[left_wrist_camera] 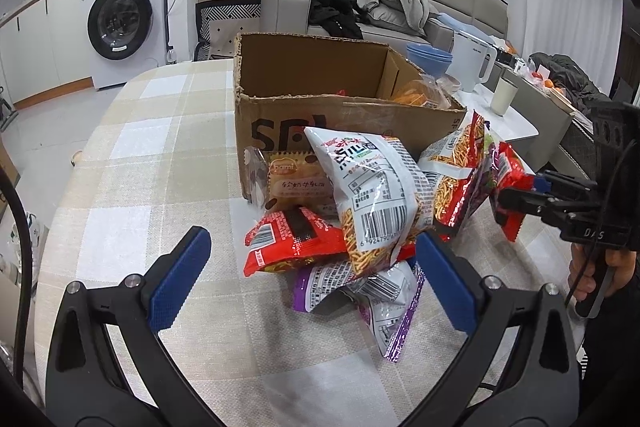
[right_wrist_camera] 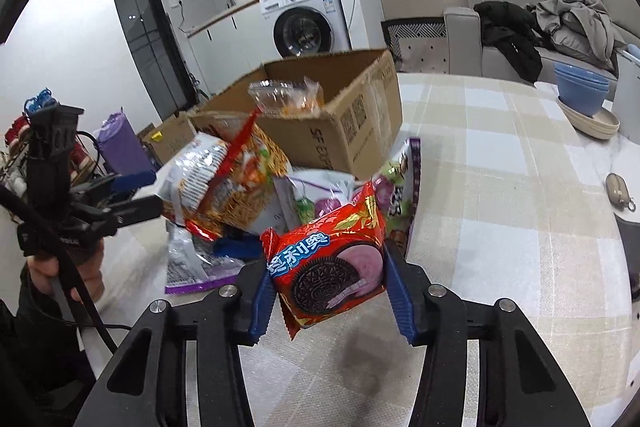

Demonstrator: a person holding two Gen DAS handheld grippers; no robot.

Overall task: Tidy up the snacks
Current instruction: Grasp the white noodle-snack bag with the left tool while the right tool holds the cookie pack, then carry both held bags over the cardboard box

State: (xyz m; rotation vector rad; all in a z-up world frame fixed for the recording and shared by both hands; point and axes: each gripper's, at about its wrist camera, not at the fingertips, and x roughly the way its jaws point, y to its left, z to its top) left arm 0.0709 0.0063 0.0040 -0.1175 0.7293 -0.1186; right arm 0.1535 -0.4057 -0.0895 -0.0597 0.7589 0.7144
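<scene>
A heap of snack packets lies on the checked tablecloth in front of an open cardboard box (left_wrist_camera: 320, 107), also in the right wrist view (right_wrist_camera: 340, 131). My right gripper (right_wrist_camera: 328, 291) is shut on a red Oreo packet (right_wrist_camera: 332, 267) and holds it above the table; the same packet shows at the right of the left wrist view (left_wrist_camera: 508, 183). My left gripper (left_wrist_camera: 312, 275) is open and empty, its blue pads either side of a red packet (left_wrist_camera: 292, 239) and a white noodle-snack packet (left_wrist_camera: 376, 195). A purple packet (left_wrist_camera: 360, 291) lies under them. A clear bag of orange snacks (right_wrist_camera: 288, 95) sits inside the box.
Blue bowls (right_wrist_camera: 580, 87) stacked on a beige dish, a white kettle (left_wrist_camera: 476, 63) and a cup (left_wrist_camera: 503, 95) stand on the table beyond the box. A small beige pouch (right_wrist_camera: 618, 187) lies near the table edge. A sofa with clothes and a washing machine are behind.
</scene>
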